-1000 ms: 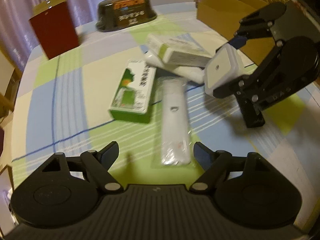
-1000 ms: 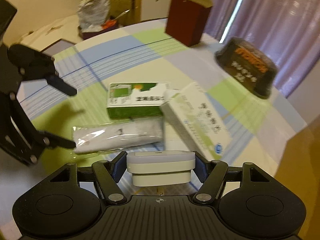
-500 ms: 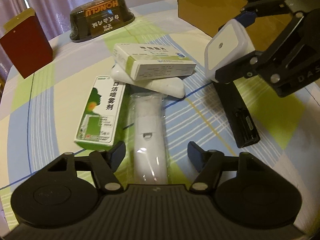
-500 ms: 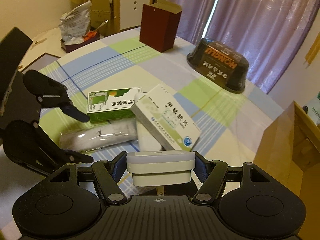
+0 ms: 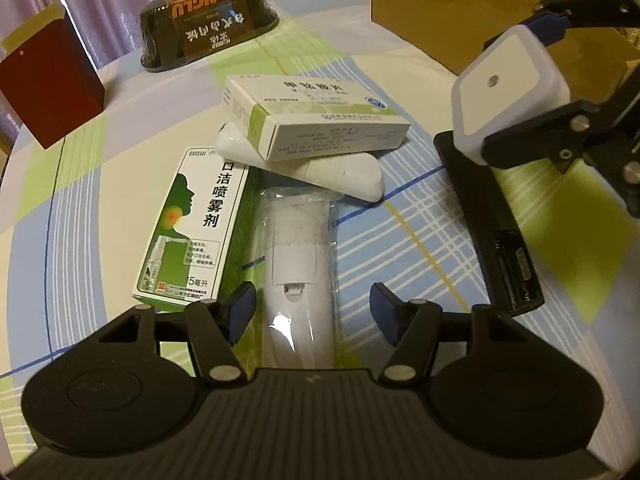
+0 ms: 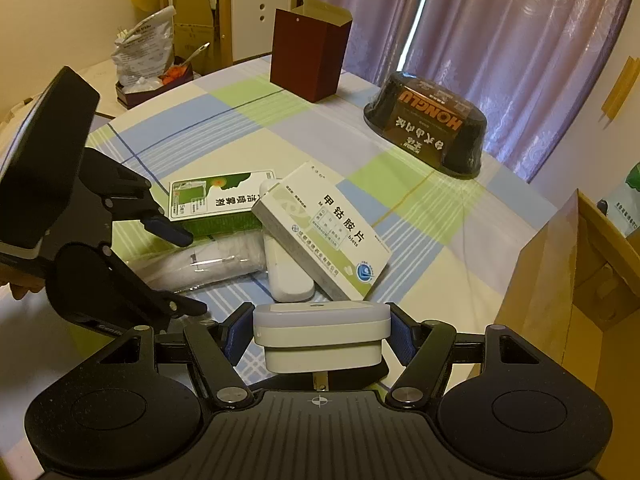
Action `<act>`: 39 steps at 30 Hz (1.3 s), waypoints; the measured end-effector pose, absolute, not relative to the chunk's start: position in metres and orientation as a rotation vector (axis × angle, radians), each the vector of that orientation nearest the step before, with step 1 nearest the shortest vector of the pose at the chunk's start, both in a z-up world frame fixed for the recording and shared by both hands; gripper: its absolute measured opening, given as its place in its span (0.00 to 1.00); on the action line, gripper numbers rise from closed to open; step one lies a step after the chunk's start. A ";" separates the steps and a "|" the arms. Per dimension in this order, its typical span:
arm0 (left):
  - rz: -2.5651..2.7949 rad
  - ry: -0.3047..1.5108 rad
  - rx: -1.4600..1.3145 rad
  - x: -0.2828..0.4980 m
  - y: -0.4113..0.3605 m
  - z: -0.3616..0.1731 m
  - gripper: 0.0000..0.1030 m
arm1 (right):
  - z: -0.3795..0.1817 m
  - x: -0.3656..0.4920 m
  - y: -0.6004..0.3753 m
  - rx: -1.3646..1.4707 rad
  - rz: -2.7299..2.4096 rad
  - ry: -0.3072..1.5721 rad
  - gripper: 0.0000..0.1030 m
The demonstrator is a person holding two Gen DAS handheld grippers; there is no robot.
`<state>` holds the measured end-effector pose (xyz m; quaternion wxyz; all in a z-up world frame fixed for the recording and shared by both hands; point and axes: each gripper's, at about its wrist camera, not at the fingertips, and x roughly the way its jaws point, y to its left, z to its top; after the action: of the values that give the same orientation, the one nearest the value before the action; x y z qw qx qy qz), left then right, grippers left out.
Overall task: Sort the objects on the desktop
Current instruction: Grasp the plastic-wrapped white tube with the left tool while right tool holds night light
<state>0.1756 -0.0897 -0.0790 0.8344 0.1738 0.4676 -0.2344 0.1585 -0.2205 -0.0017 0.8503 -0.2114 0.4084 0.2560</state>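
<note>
Currently your right gripper (image 6: 321,336) pinches a white plug-in light (image 6: 322,336) (raised off the checked tablecloth (image 5: 80,208)), near the cardboard box (image 6: 560,276); your left gripper (image 5: 312,306) hangs spread over a wrapped white remote (image 5: 298,272); beside it: green spray box (image 5: 192,228), pill box (image 5: 316,120) atop a white case (image 5: 340,170), black remote (image 5: 492,224).

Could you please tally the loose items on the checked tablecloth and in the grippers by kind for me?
Medicine cartons: 2, green spray box, white tablet box
White remotes: 2, bagged, bare
Black remote: 1
White plug-in device: 1, in right gripper
Black food tub: 1
Dark red box: 1
Total: 8
</note>
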 end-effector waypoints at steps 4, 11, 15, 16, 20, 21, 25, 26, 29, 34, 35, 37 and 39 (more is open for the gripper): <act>-0.486 0.999 0.356 0.178 -0.089 -0.081 0.56 | -0.002 0.159 -0.222 -0.442 0.536 0.859 0.66; -0.465 0.998 0.328 0.183 -0.086 -0.079 0.34 | -0.003 0.157 -0.223 -0.440 0.532 0.862 0.66; -0.463 0.997 0.320 0.181 -0.084 -0.078 0.32 | -0.004 0.154 -0.223 -0.437 0.531 0.863 0.66; -0.463 0.996 0.315 0.179 -0.082 -0.077 0.32 | -0.003 0.153 -0.223 -0.436 0.529 0.862 0.66; -0.468 0.994 0.301 0.171 -0.075 -0.074 0.32 | -0.003 0.152 -0.223 -0.428 0.523 0.861 0.66; -0.470 0.994 0.301 0.168 -0.074 -0.073 0.32 | -0.003 0.152 -0.223 -0.426 0.522 0.860 0.66; -0.480 1.000 0.308 0.157 -0.068 -0.070 0.32 | -0.003 0.148 -0.223 -0.418 0.518 0.860 0.66; -0.480 1.000 0.307 0.154 -0.067 -0.069 0.32 | -0.004 0.147 -0.223 -0.415 0.517 0.860 0.66; -0.481 1.000 0.305 0.145 -0.064 -0.066 0.32 | -0.004 0.144 -0.223 -0.410 0.515 0.858 0.66; -0.494 0.983 0.317 0.133 -0.065 -0.056 0.32 | -0.001 0.139 -0.224 -0.400 0.503 0.848 0.66; -0.497 0.979 0.319 0.130 -0.065 -0.053 0.32 | 0.000 0.138 -0.224 -0.398 0.497 0.844 0.66; -0.501 0.966 0.322 0.127 -0.066 -0.047 0.32 | 0.003 0.136 -0.226 -0.391 0.488 0.838 0.66; -0.506 0.954 0.325 0.125 -0.067 -0.041 0.32 | 0.006 0.133 -0.227 -0.386 0.479 0.832 0.66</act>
<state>0.1245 -0.0673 -0.0415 0.8453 0.1539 0.4520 -0.2398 0.1334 -0.2268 0.0060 0.8692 -0.1845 0.3975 0.2291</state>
